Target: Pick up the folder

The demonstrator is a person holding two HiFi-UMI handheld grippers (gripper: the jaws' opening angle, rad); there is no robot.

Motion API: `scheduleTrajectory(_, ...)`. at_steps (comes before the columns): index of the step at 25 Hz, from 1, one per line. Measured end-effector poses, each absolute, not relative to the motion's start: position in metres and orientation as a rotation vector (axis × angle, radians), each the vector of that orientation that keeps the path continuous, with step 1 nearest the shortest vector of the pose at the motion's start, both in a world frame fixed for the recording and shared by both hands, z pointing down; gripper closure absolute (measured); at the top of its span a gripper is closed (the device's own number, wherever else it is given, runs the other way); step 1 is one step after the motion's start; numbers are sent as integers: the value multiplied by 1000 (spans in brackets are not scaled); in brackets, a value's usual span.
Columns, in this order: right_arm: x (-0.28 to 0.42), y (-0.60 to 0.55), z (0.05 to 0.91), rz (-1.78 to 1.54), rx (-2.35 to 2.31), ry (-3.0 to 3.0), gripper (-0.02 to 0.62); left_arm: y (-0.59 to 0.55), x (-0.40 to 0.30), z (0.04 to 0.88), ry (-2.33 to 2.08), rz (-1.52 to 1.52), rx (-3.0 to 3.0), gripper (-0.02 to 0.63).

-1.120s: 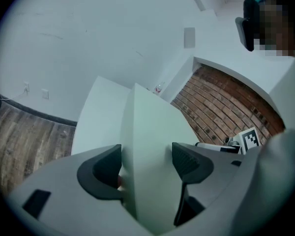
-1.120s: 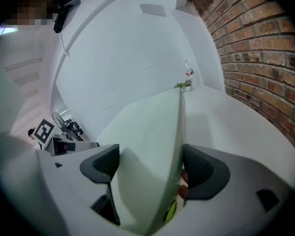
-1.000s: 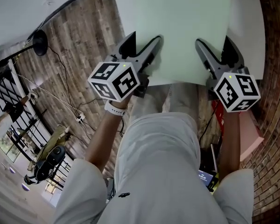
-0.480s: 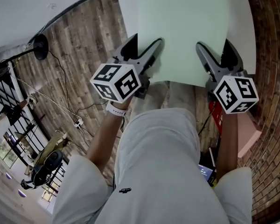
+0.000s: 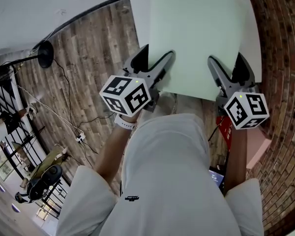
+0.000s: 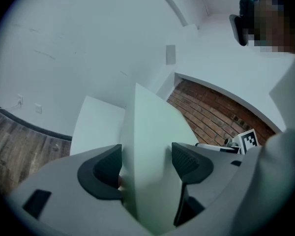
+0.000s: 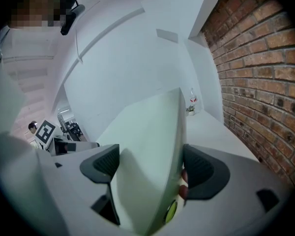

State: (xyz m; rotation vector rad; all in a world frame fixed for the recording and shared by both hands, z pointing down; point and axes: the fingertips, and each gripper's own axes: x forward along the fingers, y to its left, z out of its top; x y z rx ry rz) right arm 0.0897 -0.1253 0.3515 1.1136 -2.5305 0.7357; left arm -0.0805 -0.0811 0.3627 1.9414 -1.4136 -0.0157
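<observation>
Pale-green folder [image 5: 199,38]: we see it face-up at 12 o'clock in the head view, over the white table [image 5: 137,18]. Its near edge reaches past the table's edge toward us.
Left gripper [image 5: 156,54]: set on the folder's near edge at its 7 o'clock. In the left gripper view the sheet stands edge-on between the two dark pads, jaws closed onto it.
Right gripper [image 5: 226,60]: at the folder's 5 o'clock, likewise clamped on the sheet, one jaw on each face.
Far edge: we cannot tell whether it rests on the table.
Cubes: left marker cube [image 5: 126,95] and right marker cube [image 5: 246,110] sit at 6 o'clock of their jaws.
Surroundings: wood-plank floor [image 5: 88,58] at 9 o'clock, brick wall [image 5: 280,58] at 3 o'clock, black stand base [image 5: 45,49] at 10 o'clock.
</observation>
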Motion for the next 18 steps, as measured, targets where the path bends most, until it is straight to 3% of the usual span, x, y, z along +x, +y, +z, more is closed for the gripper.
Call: scheduleTrajectory(18,88,-91,281,583,1113,-2632,198,-45,-81,296,-1467,-94,2025,281)
